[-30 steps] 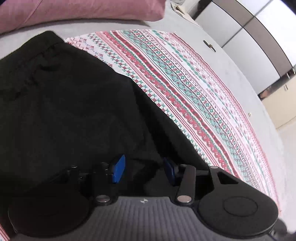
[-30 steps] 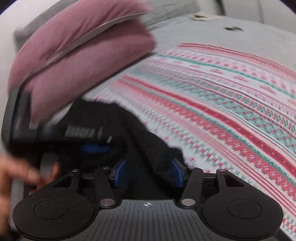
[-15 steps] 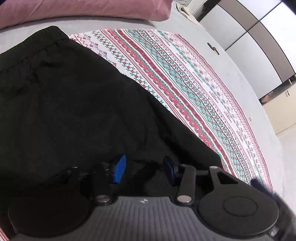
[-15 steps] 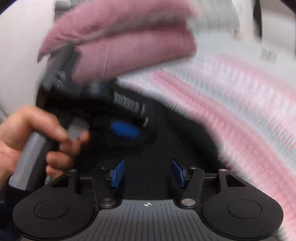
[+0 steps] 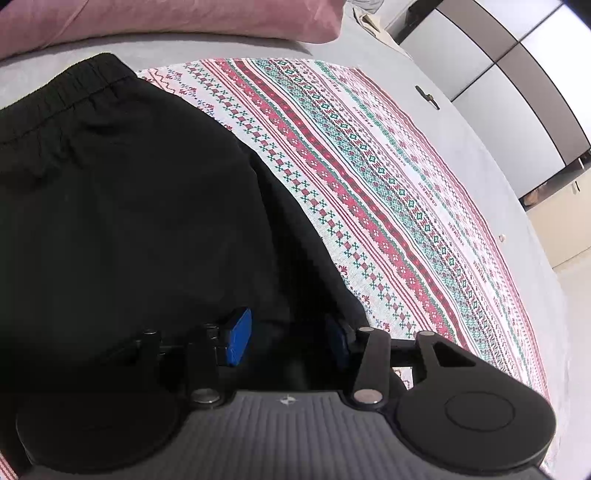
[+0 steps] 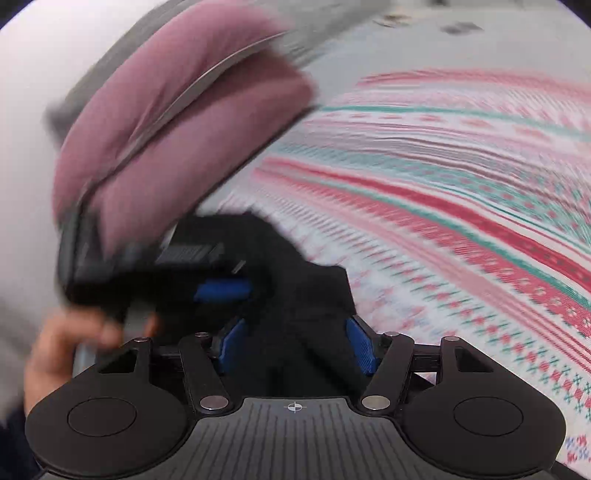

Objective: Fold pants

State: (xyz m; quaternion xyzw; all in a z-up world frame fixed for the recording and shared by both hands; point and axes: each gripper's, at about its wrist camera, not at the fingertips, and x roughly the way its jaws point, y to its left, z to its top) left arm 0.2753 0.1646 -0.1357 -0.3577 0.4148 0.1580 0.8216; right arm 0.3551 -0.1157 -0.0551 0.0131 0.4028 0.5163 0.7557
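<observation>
Black pants (image 5: 129, 206) lie on the patterned blanket (image 5: 388, 192), with the elastic waistband (image 5: 66, 96) at the far left in the left wrist view. My left gripper (image 5: 288, 338) is open, its blue pads either side of black fabric at the near edge. In the blurred right wrist view, my right gripper (image 6: 295, 347) is open with black fabric (image 6: 306, 314) between its pads. The left gripper (image 6: 162, 266) and the hand holding it show at the left of that view.
Pink pillows (image 5: 166, 18) lie at the head of the bed and also show in the right wrist view (image 6: 177, 122). A grey sheet (image 5: 480, 147) borders the blanket. A small dark object (image 5: 426, 96) lies on the sheet. Wardrobe doors (image 5: 517, 74) stand at the right.
The left view has drawn back a little, showing more of the waistband and the pants spread flatter. The right gripper has swung about quickly; its view stays blurred and now points back over the blanket.
</observation>
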